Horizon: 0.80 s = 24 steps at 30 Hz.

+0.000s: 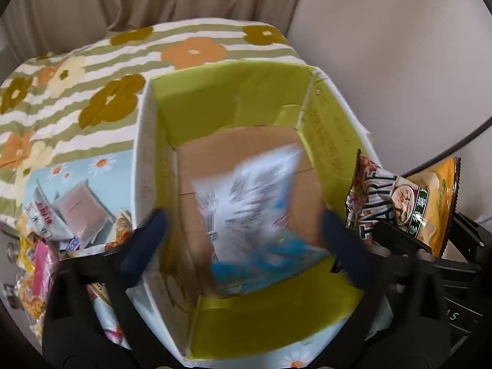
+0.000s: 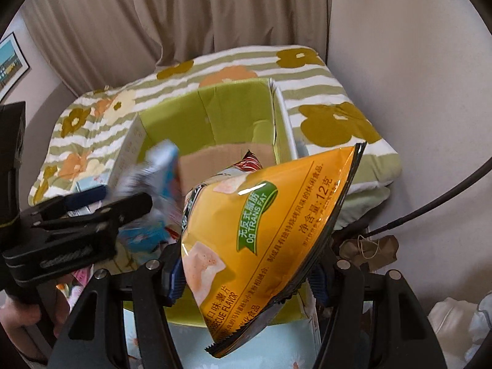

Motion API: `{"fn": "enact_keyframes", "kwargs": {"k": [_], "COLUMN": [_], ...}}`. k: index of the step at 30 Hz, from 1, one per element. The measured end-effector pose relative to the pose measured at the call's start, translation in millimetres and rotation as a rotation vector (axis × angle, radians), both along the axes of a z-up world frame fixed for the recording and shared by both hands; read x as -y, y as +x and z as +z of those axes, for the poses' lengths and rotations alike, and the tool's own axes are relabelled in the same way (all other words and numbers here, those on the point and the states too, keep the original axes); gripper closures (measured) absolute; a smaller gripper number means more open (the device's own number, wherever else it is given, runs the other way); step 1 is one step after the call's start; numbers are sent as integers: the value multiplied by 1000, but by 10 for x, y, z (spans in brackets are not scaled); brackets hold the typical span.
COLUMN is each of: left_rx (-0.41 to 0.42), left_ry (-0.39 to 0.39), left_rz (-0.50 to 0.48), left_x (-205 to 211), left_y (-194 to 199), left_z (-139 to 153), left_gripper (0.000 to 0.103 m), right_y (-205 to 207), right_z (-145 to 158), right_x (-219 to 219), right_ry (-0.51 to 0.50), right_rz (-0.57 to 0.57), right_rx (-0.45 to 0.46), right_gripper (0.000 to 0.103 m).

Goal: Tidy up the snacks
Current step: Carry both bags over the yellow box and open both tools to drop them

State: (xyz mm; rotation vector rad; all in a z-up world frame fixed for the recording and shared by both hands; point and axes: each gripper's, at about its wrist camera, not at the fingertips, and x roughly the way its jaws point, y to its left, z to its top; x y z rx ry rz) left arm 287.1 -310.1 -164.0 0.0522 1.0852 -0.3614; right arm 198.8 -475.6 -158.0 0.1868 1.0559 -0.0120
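An open box [image 1: 215, 98] with green inner walls and a brown cardboard floor stands on a floral cover. My left gripper [image 1: 244, 218] hangs over it, open wide, blue fingertips [image 1: 158, 218] far apart. A blue-and-white snack packet [image 1: 246, 203] is blurred between and below them, loose inside the box, touching neither pad. My right gripper [image 2: 246, 279] is shut on a yellow barbecue chip bag [image 2: 261, 230], held above the box's [image 2: 215, 107] near right corner. A dark red patterned bag [image 2: 252, 161] pokes out behind the yellow one; whether the gripper pinches it too I cannot tell.
A striped flowered quilt [image 1: 92, 61] lies under and behind the box. Several loose snack packets [image 1: 40, 264] are piled at the left. Beige curtain [image 2: 184, 15] and a plain wall stand behind. A black cable [image 2: 430, 206] crosses at the right.
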Motion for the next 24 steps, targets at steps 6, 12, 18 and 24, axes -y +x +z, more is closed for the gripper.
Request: {"fn": "enact_keyframes", "kwargs": {"k": [6, 12, 18, 24], "left_rx": [-12, 3, -2, -15], "left_ry": [-29, -16, -34, -29], "left_rz": [7, 26, 48, 58], "left_x": [-233, -425, -589, -670], "left_y": [-43, -80, -90, -150], "left_z": [9, 72, 95, 42], "left_gripper": [0, 0, 0, 0], "right_y": [-27, 32, 10, -95], "right_z": [-103, -118, -116, -182], "right_x": [-46, -95, -154, -269], "right_ry": [-30, -27, -8, -54], "right_rz": [16, 31, 48, 80], "right_rx": [-31, -25, 60, 22], "right_gripper": [43, 42, 0, 0]}}
